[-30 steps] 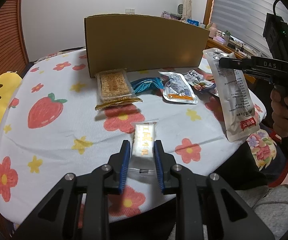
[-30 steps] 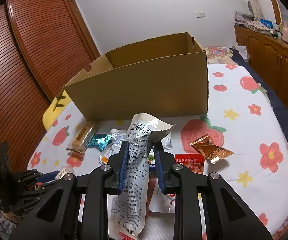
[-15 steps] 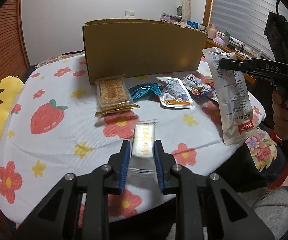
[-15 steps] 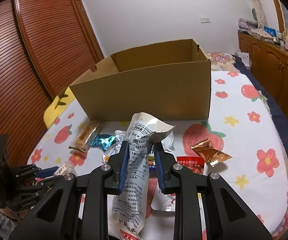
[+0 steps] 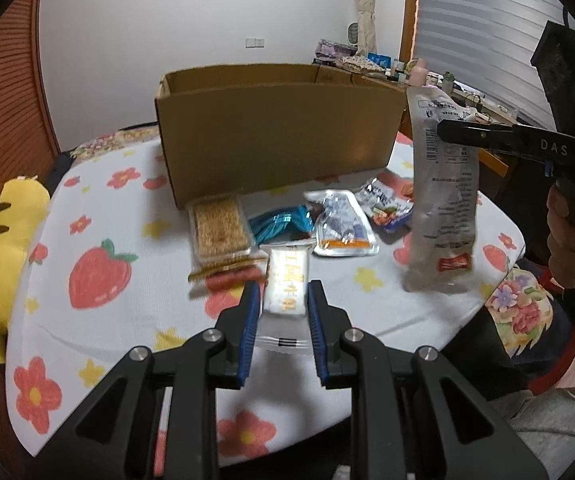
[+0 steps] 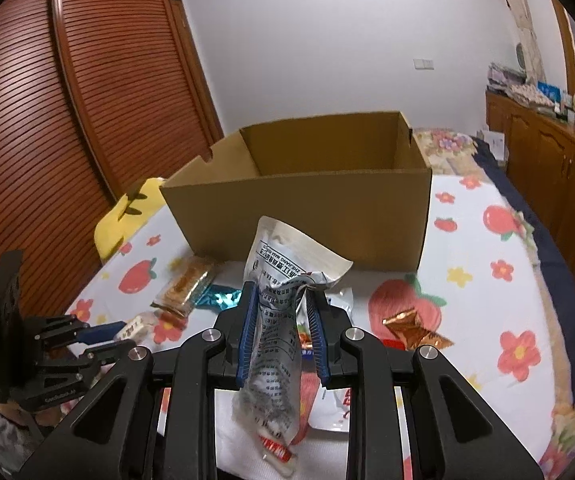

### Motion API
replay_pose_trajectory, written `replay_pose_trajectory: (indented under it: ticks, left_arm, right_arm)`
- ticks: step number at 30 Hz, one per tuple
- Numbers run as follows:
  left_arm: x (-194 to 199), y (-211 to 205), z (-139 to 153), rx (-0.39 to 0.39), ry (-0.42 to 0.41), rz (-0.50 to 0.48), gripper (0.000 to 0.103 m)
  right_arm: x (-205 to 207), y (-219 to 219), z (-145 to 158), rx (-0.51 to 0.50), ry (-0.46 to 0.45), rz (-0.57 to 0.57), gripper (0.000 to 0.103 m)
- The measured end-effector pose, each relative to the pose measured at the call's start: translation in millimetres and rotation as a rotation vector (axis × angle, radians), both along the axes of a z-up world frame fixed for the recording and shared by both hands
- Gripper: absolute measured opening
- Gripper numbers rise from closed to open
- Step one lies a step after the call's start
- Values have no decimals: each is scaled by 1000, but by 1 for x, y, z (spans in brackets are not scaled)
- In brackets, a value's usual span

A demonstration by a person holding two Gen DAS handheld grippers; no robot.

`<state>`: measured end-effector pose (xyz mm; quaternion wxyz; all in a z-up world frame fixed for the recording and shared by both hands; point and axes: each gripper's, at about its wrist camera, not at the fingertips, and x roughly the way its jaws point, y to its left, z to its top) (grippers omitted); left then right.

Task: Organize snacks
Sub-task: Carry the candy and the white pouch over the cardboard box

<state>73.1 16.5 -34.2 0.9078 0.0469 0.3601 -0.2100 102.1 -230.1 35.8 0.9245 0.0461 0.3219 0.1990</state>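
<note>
On table (image 5: 99,320), open cardboard box (image 6: 327,208); visible inside bare, floor hidden.

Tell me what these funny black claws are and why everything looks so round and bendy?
A person holds two grabbing tools, one in each hand, and each carries a wide-eyed camera that bends the picture. One picture looks along the left gripper, which pinches a small white snack bar. The other looks along the right gripper, which pinches a long silvery packet. Both snacks are lifted off the table with its flowery cloth. More snacks lie there: a cracker pack, a blue wrapper and a gold one. Behind them stands an open cardboard box.
</note>
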Motion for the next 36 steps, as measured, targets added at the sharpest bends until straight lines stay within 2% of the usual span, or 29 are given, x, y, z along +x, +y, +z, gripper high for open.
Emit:
replay_pose_trajectory:
  ticks: [9,18,27,36]
  left_arm:
    - [11,-9,28,-1,-62,-7,21]
    - [36,-16,56,3,-117,0,21]
    - [76,-20,94,-3,-186,21,21]
    - [132,-25,108,3,-206,59,21]
  right_arm:
    - [-1,2,25,-34,-65,24,21]
    - [9,1,77,-52,-176,47,21]
    - [41,3,123,-82,-262,47,21]
    - [89,16,139,-123,-293,34,21]
